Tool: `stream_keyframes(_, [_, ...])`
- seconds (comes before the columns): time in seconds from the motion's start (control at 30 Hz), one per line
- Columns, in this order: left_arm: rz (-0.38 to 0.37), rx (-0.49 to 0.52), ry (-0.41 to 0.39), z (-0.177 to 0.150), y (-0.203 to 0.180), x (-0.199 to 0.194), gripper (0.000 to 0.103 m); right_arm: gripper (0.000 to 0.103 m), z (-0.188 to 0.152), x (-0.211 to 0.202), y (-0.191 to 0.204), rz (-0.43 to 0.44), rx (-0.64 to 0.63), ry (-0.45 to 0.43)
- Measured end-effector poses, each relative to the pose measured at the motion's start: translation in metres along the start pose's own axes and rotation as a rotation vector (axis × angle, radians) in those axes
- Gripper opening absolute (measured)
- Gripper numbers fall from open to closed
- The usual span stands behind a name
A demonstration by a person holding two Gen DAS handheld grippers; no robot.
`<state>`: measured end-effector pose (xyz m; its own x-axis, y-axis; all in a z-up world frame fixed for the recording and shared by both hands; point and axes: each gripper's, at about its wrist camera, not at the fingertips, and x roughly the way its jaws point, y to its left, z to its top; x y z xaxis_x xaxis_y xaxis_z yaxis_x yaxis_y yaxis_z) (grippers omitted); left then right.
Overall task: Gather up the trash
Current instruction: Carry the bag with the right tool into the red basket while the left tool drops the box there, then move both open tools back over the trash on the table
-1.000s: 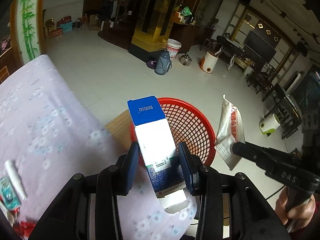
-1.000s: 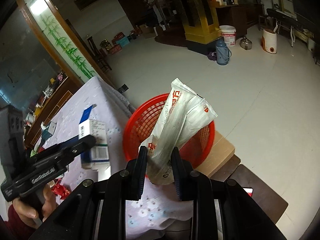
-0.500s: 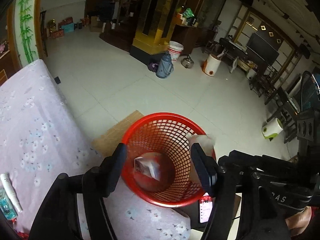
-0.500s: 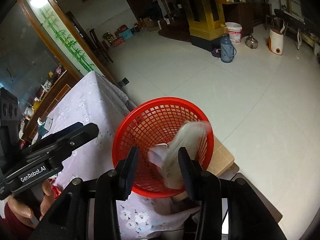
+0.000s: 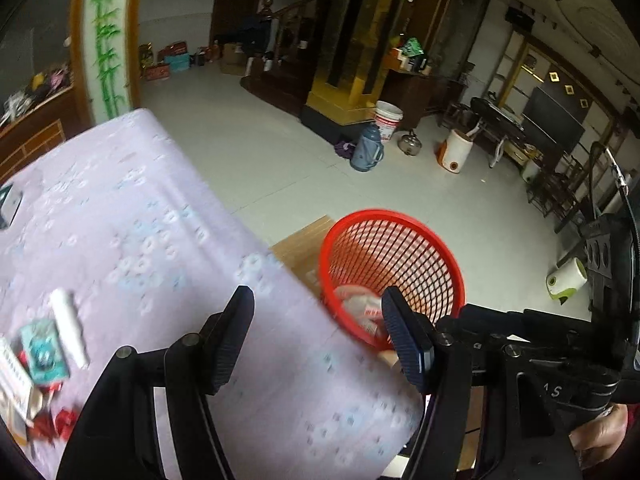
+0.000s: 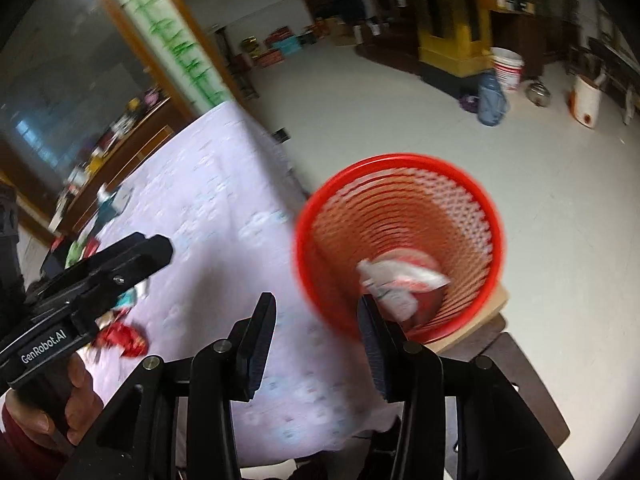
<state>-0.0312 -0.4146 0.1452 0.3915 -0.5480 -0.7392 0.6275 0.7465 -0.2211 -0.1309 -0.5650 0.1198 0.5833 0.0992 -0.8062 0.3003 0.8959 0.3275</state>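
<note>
A red mesh basket (image 5: 394, 216) (image 6: 400, 160) stands on a low wooden stool beside the table corner. A white and red packet (image 6: 400, 280) (image 5: 358, 306) lies at its bottom. My left gripper (image 5: 320, 334) is open and empty over the table edge, left of the basket. My right gripper (image 6: 316, 336) is open and empty, near the basket's rim. More trash stays on the lilac floral cloth: a white tube (image 5: 68, 330), a teal packet (image 5: 42, 354), red wrappers (image 6: 122, 338) (image 5: 60, 422).
The lilac table (image 5: 140, 220) fills the left side. Beyond the basket lies open tiled floor (image 5: 280, 160) with a blue flask (image 5: 367, 148), a white bucket (image 5: 388, 118) and a kettle. A hand (image 6: 72, 396) holds the left gripper's handle. The frames are motion-blurred.
Both grippers opened and dropped the blue-topped box and the white packet into the basket. They have since swung left, back over the table.
</note>
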Motion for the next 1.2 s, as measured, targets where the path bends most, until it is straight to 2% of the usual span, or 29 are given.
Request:
stream_keyframes(0.3, [0.070,-0.099,-0.020,-0.036,0.058,-0.053,0.065,0.045,-0.021,0.025,0.069,0.073,-0.087,0.064])
stream_keyframes(0.6, [0.169,-0.243,-0.050,-0.079,0.140,-0.110,0.065,0.045,-0.045,0.056,0.148,0.142,-0.219,0.154])
stream_keyframes(0.7, [0.223,-0.293,-0.057,-0.099,0.174,-0.133,0.065,0.045,-0.053,0.065,0.170,0.155,-0.251,0.178])
stream_keyframes(0.9, [0.398,-0.346,-0.043,-0.146,0.246,-0.169,0.065,0.046,-0.067,0.076,0.198,0.162,-0.287,0.210])
stream_keyframes(0.97, [0.430,-0.366,-0.039,-0.161,0.266,-0.180,0.065,0.046,-0.070,0.077,0.205,0.159,-0.300,0.212])
stream_keyframes(1.1, [0.422,-0.512,-0.021,-0.192,0.324,-0.195,0.065,0.048,-0.077,0.080,0.210,0.147,-0.285,0.220])
stream_keyframes(1.17, [0.366,-0.593,-0.020,-0.203,0.346,-0.195,0.065,0.048,-0.080,0.082,0.211,0.143,-0.268,0.224])
stream_keyframes(1.2, [0.315,-0.625,-0.018,-0.208,0.357,-0.193,0.065,0.049,-0.081,0.082,0.213,0.140,-0.264,0.223])
